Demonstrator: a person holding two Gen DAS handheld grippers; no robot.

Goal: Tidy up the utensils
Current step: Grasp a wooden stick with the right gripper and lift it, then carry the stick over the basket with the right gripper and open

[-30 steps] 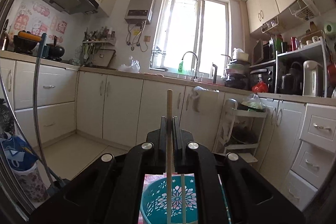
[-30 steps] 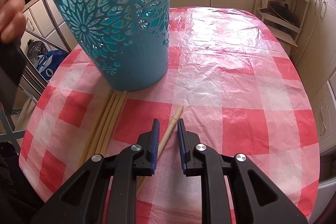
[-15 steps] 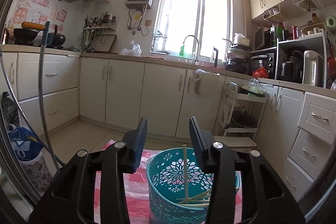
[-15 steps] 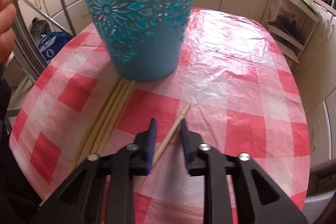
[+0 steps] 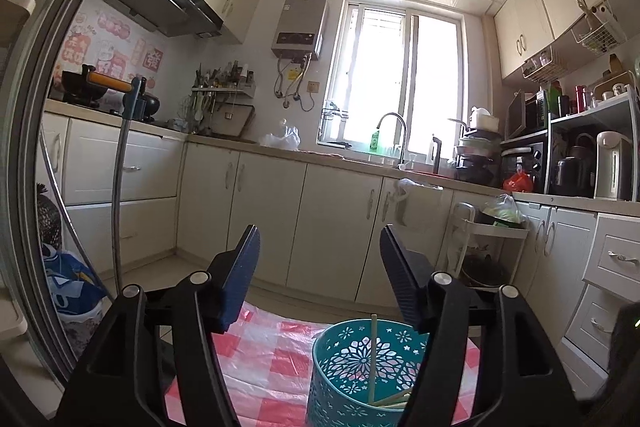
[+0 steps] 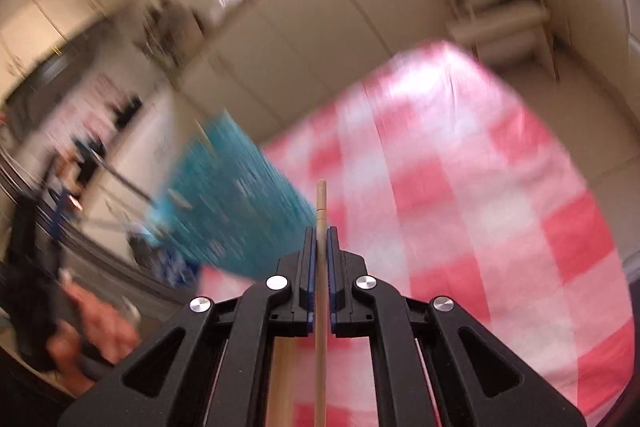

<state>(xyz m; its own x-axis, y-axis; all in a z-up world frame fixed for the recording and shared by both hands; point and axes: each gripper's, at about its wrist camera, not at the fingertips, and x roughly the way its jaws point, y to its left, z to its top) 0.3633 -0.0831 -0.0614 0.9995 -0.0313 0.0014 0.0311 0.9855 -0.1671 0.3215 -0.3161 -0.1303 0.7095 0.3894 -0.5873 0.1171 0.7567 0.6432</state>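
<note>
1. My left gripper (image 5: pixel 318 267) is level and its jaws have just been opening; they stand wide with nothing between them.
2. Below it at 5 o'clock in the left view sits the teal basket (image 5: pixel 360 367) on the checked worktop (image 5: pixel 256 359), partly behind the right-hand finger (image 5: pixel 404 275).
3. One chopstick (image 5: pixel 373 359) leans upright inside the basket, and a few more lie slanted at the bottom (image 5: pixel 394 399).
4. My right gripper (image 6: pixel 319 231) has just been closing and now pinches a single chopstick (image 6: pixel 321 203), which runs straight along the fingers and pokes out past the tips toward 12 o'clock.
5. The right view is heavily blurred; the basket (image 6: pixel 236 203) shows at 10 o'clock of the gripped chopstick, the red-and-white worktop (image 6: pixel 472 195) at 2 o'clock.
6. More pale sticks (image 6: pixel 282 379) show under the right gripper at 6 o'clock; I cannot tell how many.
7. A hand (image 6: pixel 92 331) on a dark grip sits at 8 o'clock in the right view.
</note>
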